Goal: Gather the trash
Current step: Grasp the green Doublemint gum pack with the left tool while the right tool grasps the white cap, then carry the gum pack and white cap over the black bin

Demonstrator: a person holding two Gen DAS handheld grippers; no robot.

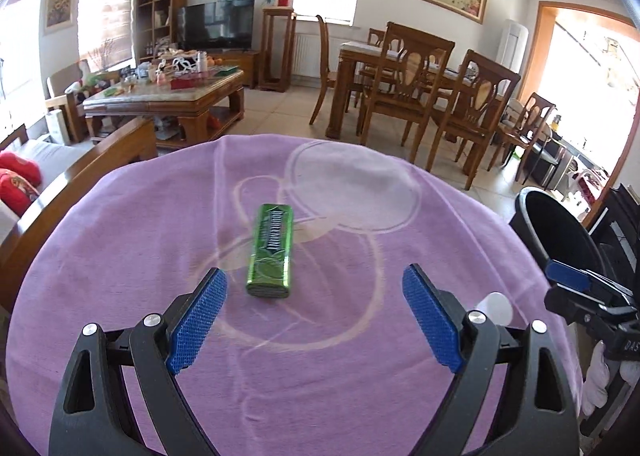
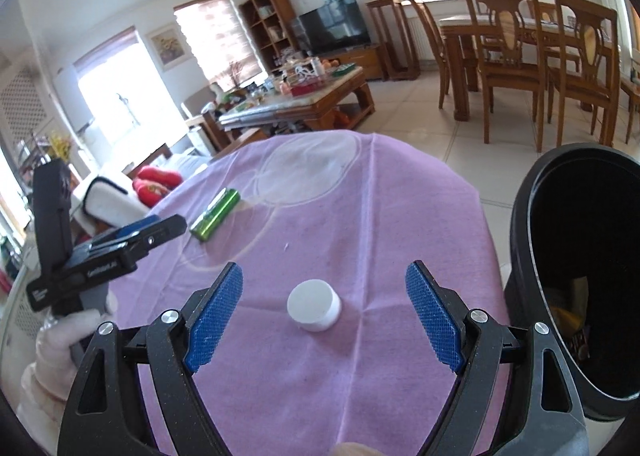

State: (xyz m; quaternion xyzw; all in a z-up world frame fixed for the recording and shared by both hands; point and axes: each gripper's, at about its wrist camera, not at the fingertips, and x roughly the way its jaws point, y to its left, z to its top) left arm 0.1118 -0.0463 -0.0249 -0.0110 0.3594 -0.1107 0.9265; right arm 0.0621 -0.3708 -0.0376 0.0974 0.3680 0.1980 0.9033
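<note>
Both claws gape wide and hold nothing: the left claw [image 1: 314,296] hangs just short of the green pack [image 1: 272,252], which lies flat on the purple-clothed worktop [image 1: 120,256], while the right claw [image 2: 324,296] has the white cap [image 2: 314,309] sitting between its fingers, not touched. This looks like the reach before two pickups. Next, each claw needs to ease forward, close, then carry to the black bin [image 2: 520,216] beside the worktop's right edge.
</note>
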